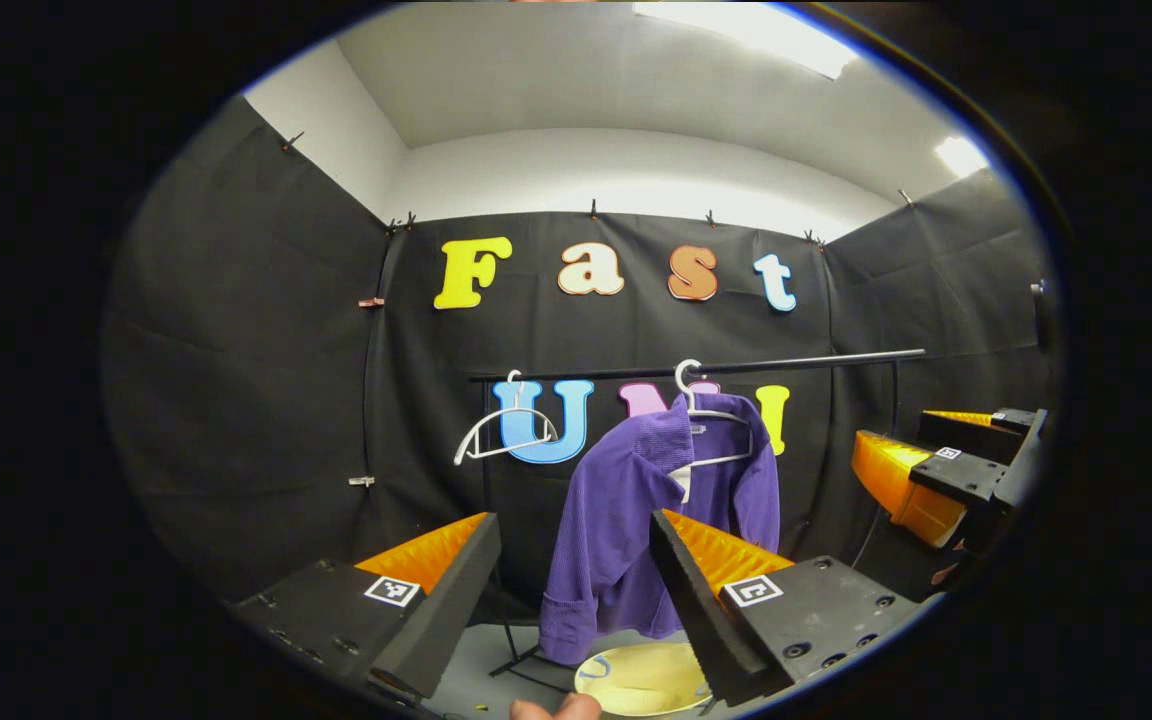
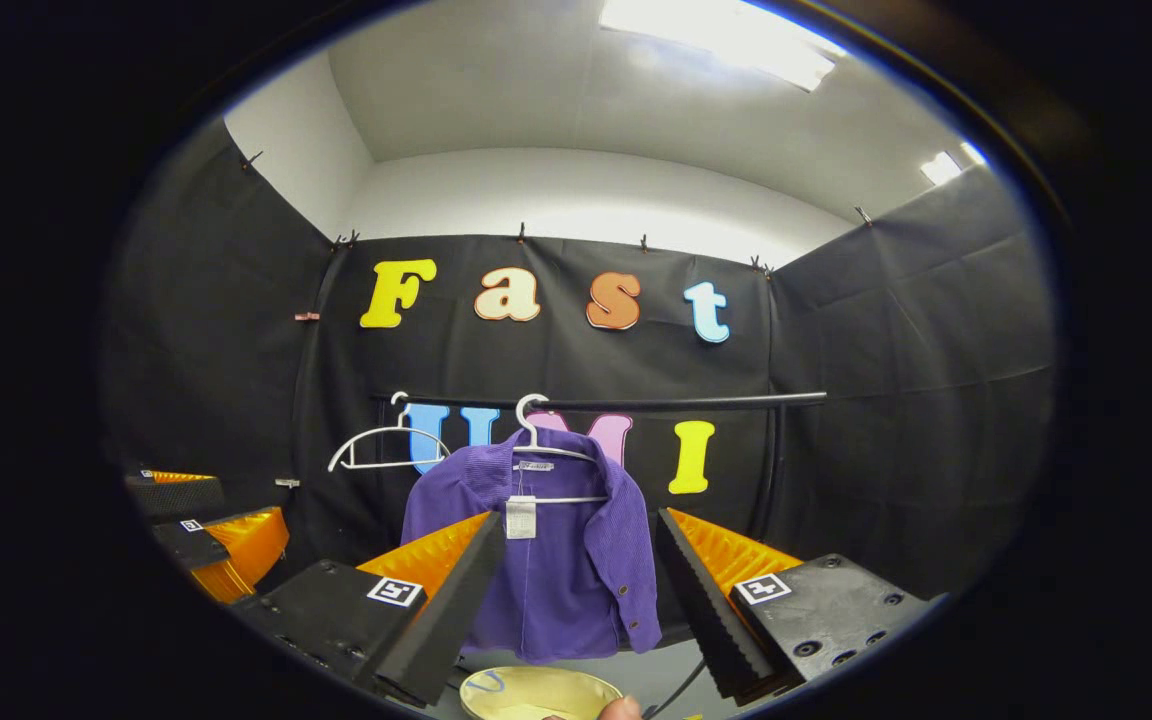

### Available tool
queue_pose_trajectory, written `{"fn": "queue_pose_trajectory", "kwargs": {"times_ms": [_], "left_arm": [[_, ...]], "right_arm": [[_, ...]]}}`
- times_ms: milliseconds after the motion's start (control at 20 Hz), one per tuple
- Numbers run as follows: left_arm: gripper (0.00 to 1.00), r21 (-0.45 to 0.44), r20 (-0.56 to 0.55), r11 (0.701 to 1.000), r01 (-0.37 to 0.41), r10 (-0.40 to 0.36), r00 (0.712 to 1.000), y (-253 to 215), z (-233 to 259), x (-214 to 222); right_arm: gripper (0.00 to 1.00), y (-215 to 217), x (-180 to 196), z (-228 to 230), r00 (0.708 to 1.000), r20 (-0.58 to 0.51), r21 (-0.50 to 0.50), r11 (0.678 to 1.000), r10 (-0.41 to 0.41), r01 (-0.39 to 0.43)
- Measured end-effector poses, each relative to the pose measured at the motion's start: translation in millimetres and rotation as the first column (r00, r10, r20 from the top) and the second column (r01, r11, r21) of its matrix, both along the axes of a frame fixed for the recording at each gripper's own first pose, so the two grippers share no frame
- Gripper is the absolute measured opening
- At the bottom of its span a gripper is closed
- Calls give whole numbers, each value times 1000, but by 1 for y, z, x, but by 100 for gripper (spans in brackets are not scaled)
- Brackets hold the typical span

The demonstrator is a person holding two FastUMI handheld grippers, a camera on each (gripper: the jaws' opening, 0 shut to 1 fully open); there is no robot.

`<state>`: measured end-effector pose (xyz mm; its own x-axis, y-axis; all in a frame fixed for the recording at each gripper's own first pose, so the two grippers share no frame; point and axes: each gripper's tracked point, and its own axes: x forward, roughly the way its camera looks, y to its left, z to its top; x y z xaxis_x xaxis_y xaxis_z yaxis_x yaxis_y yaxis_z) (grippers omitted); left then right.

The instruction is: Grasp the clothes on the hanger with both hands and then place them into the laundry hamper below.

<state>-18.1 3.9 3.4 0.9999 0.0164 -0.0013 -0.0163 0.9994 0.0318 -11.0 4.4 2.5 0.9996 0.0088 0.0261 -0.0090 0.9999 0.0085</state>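
A purple shirt (image 1: 626, 510) (image 2: 561, 580) hangs on a white hanger (image 1: 711, 415) (image 2: 541, 440) from a black rail (image 1: 796, 362) (image 2: 696, 402). Below it on the floor is a pale yellow hamper (image 1: 641, 680) (image 2: 536, 693). My left gripper (image 1: 574, 520) is open, held back from the shirt, which shows between its fingers. Facing the shirt's front from a distance, my right gripper (image 2: 578, 520) is open too. In the left gripper view the right gripper (image 1: 946, 470) is off to the right; in the right gripper view the left gripper (image 2: 211, 535) is at the far left.
An empty white hanger (image 1: 506, 435) (image 2: 386, 445) hangs on the rail to the left of the shirt. The rail's stand (image 1: 526, 655) has legs on the grey floor beside the hamper. Black cloth walls close the booth on three sides.
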Motion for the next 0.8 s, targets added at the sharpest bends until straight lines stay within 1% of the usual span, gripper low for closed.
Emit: {"fn": "queue_pose_trajectory", "kwargs": {"times_ms": [50,100,150,300,450,550,800], "left_arm": [[94,3,-4,1000,-4,4,1000,0,0,1],[95,3,-7,1000,-8,8,1000,1,-1,3],[94,-1,-8,1000,-16,16,1000,2,-3,6],[94,-12,-6,999,-31,31,999,7,-1,11],[94,-23,-26,999,-26,25,999,7,-6,14],[94,-16,-25,1000,-22,21,999,5,-4,20],[94,-25,-44,999,-27,26,999,-2,-8,42]], "right_arm": [[99,0,3,-3,1000,-5,6,1000,0,0],[97,0,8,-7,1000,-11,8,1000,1,-1],[99,1,14,-11,1000,-22,3,1000,2,-2],[97,6,26,-16,999,-43,-18,1000,14,-15],[97,13,35,-13,999,-40,-20,999,25,-26],[97,14,42,-14,999,-43,-32,999,31,-32],[97,8,70,-19,998,-46,-45,998,36,-38]]}}
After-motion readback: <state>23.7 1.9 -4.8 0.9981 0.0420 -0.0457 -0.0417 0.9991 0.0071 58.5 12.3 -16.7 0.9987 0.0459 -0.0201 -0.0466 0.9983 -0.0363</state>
